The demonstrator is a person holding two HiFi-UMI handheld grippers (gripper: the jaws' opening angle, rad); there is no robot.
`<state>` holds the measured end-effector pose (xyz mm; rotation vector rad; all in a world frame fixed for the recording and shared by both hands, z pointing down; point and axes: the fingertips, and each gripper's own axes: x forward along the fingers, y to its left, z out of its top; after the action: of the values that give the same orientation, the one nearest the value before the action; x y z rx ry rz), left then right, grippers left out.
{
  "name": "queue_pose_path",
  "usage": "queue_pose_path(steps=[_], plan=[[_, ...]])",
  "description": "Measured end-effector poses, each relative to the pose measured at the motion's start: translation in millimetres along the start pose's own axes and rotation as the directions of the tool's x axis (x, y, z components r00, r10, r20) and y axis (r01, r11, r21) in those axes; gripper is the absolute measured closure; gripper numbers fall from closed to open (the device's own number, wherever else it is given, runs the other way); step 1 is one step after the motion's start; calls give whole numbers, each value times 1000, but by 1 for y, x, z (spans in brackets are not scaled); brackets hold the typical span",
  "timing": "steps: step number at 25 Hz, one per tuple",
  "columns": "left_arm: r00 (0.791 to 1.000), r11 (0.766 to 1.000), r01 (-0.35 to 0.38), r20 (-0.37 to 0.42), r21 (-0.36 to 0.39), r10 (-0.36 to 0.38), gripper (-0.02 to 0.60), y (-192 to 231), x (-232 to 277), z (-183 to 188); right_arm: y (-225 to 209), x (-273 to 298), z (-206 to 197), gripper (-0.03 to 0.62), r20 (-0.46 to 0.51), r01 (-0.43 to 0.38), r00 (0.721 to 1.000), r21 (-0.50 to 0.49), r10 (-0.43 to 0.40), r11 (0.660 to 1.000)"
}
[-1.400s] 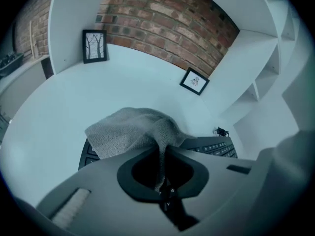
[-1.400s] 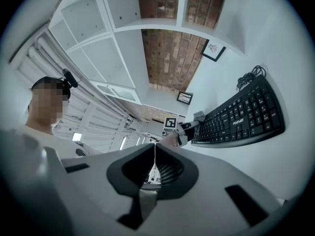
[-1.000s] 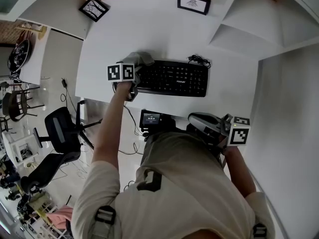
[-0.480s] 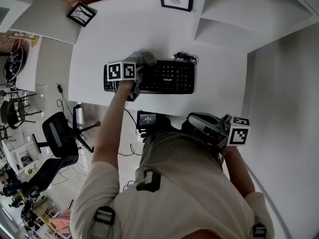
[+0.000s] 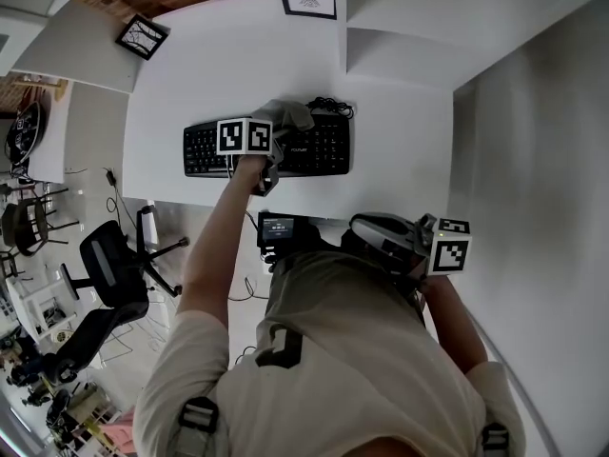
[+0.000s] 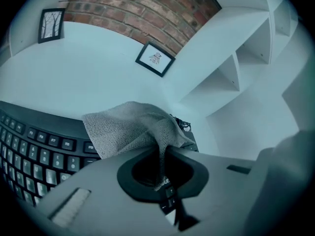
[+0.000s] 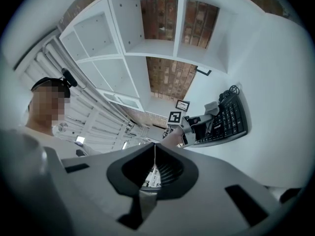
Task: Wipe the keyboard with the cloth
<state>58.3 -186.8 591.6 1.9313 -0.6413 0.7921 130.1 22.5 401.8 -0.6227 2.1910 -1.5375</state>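
A black keyboard lies across the white desk. My left gripper hovers over its middle part, shut on a grey cloth that drapes onto the keys. In the left gripper view the cloth fans out from the closed jaws over the keyboard. My right gripper is held low by the person's waist, away from the desk, shut with nothing in it. The right gripper view shows the keyboard and cloth far off.
Two framed pictures stand at the back of the desk. White shelving rises on the right. The keyboard's coiled cable lies behind it. Office chairs stand on the floor to the left.
The left gripper has slid the cloth rightward along the keyboard, from its left end toward the middle. The right gripper has stayed by the waist.
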Motion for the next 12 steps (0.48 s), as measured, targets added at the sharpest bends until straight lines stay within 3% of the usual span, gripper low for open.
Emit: queue_pose_path(steps=[7, 12], plan=[[998, 999, 40, -39, -1, -40, 572, -29, 19, -7, 3, -18, 1, 588, 37, -12, 999, 5, 12, 1000], [997, 998, 48, -61, 37, -46, 572, -51, 34, -5, 9, -25, 5, 588, 52, -17, 999, -5, 18, 1000]])
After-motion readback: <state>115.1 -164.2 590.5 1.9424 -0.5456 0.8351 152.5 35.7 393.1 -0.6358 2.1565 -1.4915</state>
